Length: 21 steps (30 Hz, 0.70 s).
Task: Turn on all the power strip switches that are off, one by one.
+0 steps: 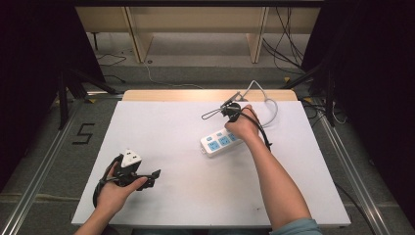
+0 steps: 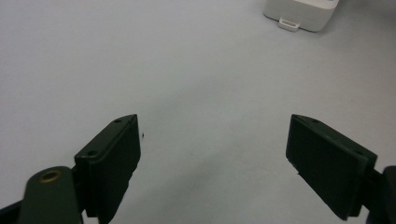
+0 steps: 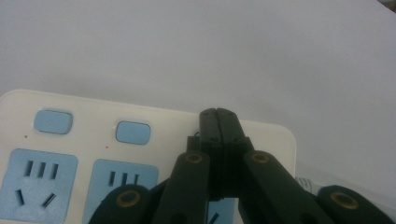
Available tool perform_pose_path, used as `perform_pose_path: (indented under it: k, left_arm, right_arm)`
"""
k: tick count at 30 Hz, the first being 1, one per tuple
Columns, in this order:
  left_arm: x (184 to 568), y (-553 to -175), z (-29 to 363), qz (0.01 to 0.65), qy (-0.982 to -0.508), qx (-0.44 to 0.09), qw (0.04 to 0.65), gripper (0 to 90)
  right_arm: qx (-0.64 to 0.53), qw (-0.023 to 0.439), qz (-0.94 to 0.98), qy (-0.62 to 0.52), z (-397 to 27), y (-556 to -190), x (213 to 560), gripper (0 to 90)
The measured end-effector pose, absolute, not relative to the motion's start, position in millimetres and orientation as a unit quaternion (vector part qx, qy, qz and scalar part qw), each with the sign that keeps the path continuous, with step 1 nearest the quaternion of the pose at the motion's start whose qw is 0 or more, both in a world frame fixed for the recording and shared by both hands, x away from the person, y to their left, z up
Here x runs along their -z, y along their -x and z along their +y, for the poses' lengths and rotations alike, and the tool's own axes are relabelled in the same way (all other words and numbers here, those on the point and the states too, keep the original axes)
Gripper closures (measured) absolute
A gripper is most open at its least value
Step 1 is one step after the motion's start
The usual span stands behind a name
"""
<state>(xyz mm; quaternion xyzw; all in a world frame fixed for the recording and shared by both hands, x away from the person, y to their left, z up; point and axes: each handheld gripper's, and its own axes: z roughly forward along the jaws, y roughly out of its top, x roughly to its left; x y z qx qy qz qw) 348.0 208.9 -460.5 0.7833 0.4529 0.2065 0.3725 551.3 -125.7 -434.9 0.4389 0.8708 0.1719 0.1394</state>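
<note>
Strip (image 1: 221, 141) lies right of centre on the table (image 1: 161, 122), its cord (image 1: 270, 105) running off toward 1 o'clock. We hold the right gripper (image 3: 218, 116) with jaws closed and empty, tips over the strip's far end where a third switch would sit, beside the two blue switches (image 3: 133, 132). The left gripper (image 2: 212, 154) rests at 8 o'clock, jaws open on nothing. Risk, in our judgement: pressing off-centre could slide or tip the unrestrained strip, so the tips skid off.
</note>
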Motion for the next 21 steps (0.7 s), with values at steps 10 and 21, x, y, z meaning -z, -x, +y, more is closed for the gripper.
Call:
perform_pose_path:
  k: [10,21]
  left_arm:
    - [460.5,-347.8,208.3,0.452,-0.784,-0.206,0.372,17.5]
    - [460.5,-347.5,207.6,0.452,-0.784,-0.206,0.373,17.5]
  right_arm:
    - [-0.17,0.138,0.868,-0.445,-125.3,-551.6,435.2,90.0]
    - [-0.172,0.133,0.866,-0.45,-125.8,-552.3,436.2,90.0]
